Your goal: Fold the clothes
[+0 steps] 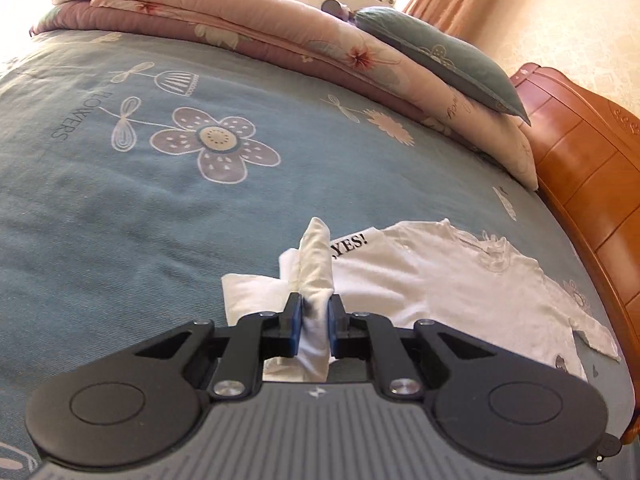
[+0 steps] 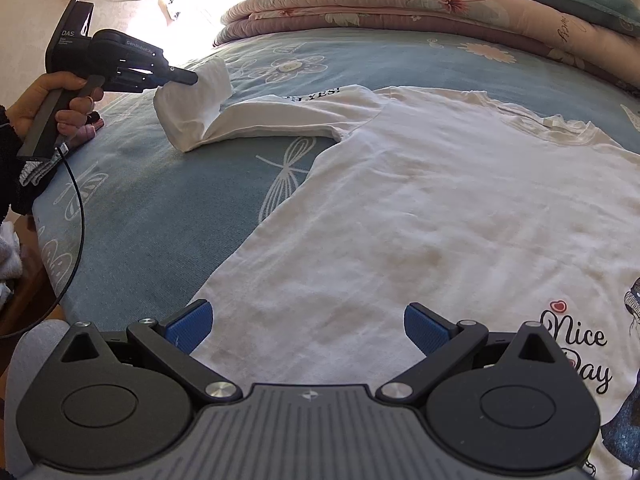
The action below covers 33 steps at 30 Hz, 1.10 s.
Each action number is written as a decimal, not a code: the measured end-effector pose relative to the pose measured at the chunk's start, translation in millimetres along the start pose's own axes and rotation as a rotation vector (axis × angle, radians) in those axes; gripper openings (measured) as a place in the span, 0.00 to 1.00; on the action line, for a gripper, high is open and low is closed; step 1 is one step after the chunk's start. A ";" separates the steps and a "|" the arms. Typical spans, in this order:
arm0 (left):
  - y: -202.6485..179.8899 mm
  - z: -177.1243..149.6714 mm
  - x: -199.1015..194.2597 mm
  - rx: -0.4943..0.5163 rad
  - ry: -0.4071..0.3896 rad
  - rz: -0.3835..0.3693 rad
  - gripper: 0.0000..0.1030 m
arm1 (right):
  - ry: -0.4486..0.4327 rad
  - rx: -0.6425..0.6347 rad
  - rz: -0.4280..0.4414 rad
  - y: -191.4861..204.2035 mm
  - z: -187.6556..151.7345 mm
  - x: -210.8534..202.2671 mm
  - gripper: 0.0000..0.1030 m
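A white T-shirt with a "Nice Day" print lies spread flat on the blue flowered bedsheet. In the left wrist view the same T-shirt lies ahead and to the right. My left gripper is shut on the cuff of the sleeve and holds it lifted off the bed. From the right wrist view the left gripper pinches the raised sleeve at the far left. My right gripper is open just above the shirt's lower left part, with nothing between its blue pads.
A folded pink floral quilt and a teal pillow lie along the far side of the bed. An orange wooden bed frame borders the right. A person's hand holds the left tool; its cable hangs down.
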<state>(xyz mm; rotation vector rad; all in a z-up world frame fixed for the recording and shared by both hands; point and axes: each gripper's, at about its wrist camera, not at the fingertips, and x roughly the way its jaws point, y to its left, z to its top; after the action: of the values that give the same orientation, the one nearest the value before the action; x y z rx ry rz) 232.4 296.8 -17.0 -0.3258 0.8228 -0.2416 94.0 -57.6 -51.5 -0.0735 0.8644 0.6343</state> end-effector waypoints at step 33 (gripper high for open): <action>3.0 -18.2 48.9 0.006 0.105 -0.067 0.39 | 0.004 0.029 -0.012 -11.1 -5.9 -2.7 1.00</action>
<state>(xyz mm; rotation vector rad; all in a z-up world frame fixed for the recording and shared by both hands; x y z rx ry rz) 251.2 279.8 -62.7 -0.3381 0.9156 -0.3259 94.7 -69.8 -55.5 -0.0538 0.8766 0.6104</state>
